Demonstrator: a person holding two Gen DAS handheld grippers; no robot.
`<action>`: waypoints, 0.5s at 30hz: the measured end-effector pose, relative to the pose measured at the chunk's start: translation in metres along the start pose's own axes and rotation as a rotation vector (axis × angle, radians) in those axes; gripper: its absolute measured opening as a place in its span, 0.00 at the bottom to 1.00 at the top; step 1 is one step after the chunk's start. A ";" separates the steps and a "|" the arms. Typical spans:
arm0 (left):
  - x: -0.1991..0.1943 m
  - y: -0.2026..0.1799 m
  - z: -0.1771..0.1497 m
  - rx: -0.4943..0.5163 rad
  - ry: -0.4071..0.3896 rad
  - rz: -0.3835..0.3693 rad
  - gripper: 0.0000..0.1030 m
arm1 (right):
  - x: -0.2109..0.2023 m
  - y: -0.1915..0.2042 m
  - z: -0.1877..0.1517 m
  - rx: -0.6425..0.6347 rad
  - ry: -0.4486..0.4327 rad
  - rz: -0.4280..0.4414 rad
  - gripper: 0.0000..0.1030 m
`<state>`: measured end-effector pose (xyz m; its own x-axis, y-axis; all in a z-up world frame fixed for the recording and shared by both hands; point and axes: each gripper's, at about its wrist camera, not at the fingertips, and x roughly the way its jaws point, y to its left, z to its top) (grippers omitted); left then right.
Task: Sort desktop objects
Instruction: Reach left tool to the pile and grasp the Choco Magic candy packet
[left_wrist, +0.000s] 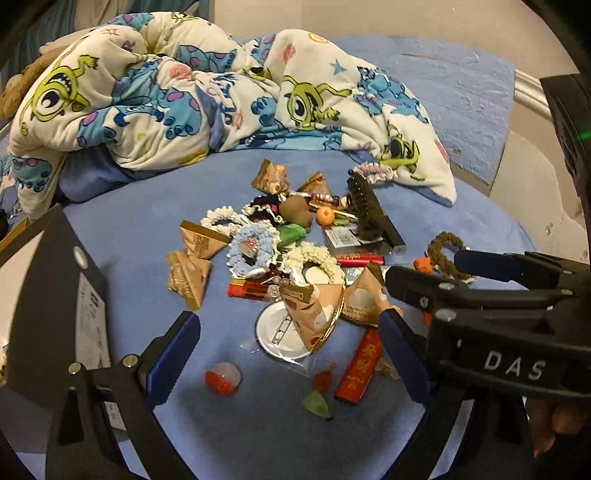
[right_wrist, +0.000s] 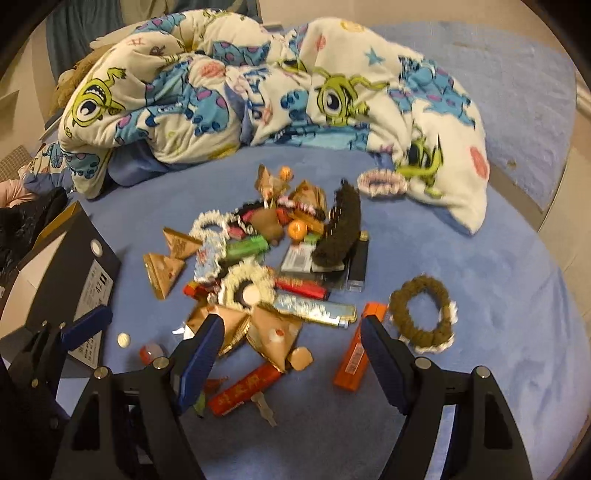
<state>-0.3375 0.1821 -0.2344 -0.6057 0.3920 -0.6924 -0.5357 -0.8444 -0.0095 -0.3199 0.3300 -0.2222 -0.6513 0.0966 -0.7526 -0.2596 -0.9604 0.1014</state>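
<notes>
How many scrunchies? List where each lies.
6: pink scrunchie by the blanket; brown scrunchie apart at right; white, black, blue and cream ones in the pile. Others may be buried.

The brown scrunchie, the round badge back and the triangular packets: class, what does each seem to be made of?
Brown scrunchie: soft knitted or crocheted yarn, matte, judging by its ribbed, fuzzy loops. Round badge back: probably metal, shiny silver with a pin across it. Triangular packets: likely printed foil or paper wrap, creased, with glossy gold edges.
</notes>
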 end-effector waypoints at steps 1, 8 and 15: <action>0.003 -0.001 -0.001 0.009 0.005 0.004 0.95 | 0.003 -0.001 -0.002 0.003 0.007 0.001 0.76; 0.027 0.003 -0.002 -0.012 0.037 -0.012 0.95 | 0.026 -0.004 -0.008 0.008 0.047 0.040 0.76; 0.047 0.006 -0.005 -0.016 0.063 -0.011 0.95 | 0.048 -0.007 -0.007 0.028 0.078 0.049 0.76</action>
<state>-0.3668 0.1935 -0.2708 -0.5614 0.3784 -0.7360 -0.5327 -0.8458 -0.0286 -0.3440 0.3396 -0.2637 -0.6067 0.0280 -0.7944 -0.2495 -0.9556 0.1568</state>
